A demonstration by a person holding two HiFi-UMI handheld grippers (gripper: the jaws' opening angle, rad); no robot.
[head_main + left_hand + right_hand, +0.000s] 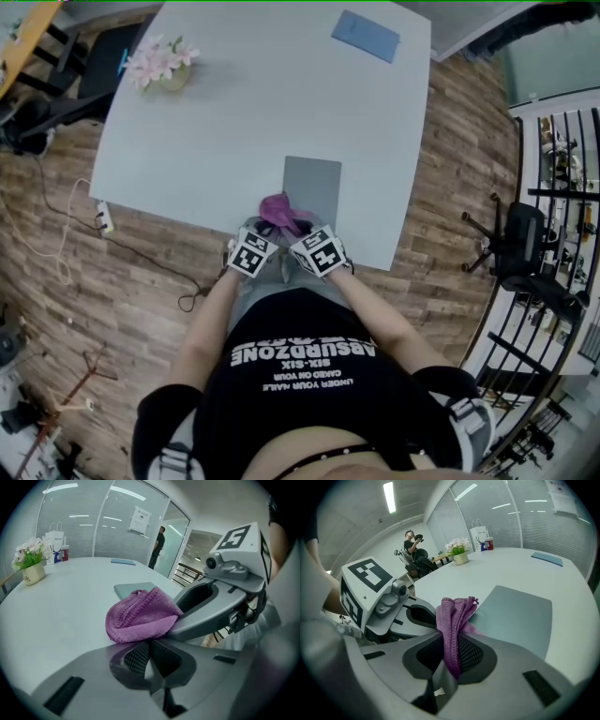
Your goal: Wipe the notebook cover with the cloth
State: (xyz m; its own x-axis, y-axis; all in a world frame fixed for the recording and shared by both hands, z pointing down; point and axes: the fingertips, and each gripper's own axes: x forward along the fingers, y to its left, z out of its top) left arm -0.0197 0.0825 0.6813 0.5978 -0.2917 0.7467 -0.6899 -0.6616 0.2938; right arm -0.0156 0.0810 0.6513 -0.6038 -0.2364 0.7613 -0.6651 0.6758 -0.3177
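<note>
Evidently cloth (452,616) pinched between right fingers (472,652).

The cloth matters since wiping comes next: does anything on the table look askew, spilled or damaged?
Nothing looks spilled or damaged. The notebook lies flat on the table. The only oddity is that the purple cloth is a bunched wad pinched in the right gripper, not spread flat. The left gripper is shut on nothing.

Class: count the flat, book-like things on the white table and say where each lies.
2. The grey notebook lies at the near edge, by the purple cloth; the blue book lies near the far right corner.
</note>
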